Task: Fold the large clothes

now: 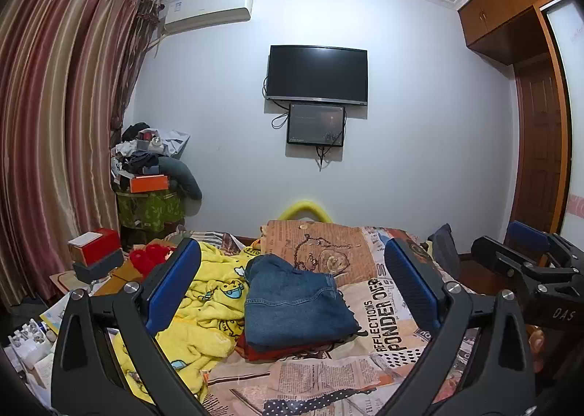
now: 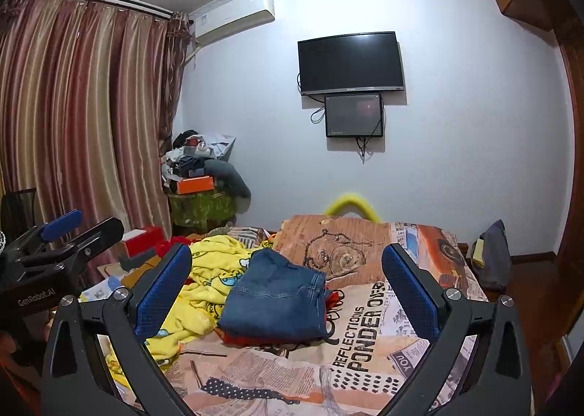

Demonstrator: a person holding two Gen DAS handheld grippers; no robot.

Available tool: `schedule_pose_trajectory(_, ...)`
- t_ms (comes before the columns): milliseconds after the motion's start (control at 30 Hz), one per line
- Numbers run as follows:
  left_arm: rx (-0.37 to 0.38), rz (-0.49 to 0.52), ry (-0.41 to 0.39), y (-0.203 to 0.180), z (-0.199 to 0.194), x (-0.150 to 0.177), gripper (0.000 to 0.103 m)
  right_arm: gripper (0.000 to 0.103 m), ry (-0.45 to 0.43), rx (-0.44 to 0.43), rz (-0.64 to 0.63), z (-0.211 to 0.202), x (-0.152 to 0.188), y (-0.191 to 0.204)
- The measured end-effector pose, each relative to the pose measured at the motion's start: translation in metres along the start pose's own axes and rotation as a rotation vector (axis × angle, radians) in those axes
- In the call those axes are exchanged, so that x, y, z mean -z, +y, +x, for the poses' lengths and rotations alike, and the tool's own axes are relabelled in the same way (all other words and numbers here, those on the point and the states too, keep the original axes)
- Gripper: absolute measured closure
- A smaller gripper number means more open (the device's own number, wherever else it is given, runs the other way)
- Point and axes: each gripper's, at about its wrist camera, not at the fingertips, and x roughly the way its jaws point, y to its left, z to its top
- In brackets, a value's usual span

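Observation:
Folded blue jeans [image 1: 295, 306] [image 2: 277, 302] lie on the newspaper-print bed sheet [image 1: 383, 310] [image 2: 365, 328], stacked on a folded red garment [image 1: 277, 352] [image 2: 255, 339]. A crumpled yellow cartoon-print garment [image 1: 204, 306] [image 2: 208, 277] sprawls to their left. My left gripper [image 1: 292, 251] hovers above the bed short of the jeans, open, nothing between its blue pads. My right gripper [image 2: 288, 255] hangs likewise, open and empty. Each gripper shows at the edge of the other's view: the right gripper [image 1: 511, 244] and the left gripper [image 2: 76, 229].
A brown printed pillow [image 1: 321, 248] lies beyond the jeans at the bed's far end. Left of the bed stand a red box [image 1: 98, 244] and a cluttered corner stack [image 1: 149, 178]. Curtains hang left, a TV [image 1: 317, 74] is on the far wall, and a dark bag [image 2: 492, 259] sits right.

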Motion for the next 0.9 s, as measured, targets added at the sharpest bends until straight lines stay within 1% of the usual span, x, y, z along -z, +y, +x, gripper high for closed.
schedule_pose_trajectory(333,0.006,0.012,0.006,-0.001,0.003,0.003,0.002,0.0,-0.004,0.0,0.011,-0.001,0.0,-0.002)
schedule_pose_trajectory(700,0.039,0.023,0.04,-0.001,0.01,0.006,0.002,0.0,-0.007,0.009,0.028,-0.002,0.003,-0.005)
schedule_pose_trajectory(900,0.054,0.035,0.044,-0.004,0.011,0.009,0.002,0.0,-0.005,0.016,0.043,-0.001,0.003,-0.008)
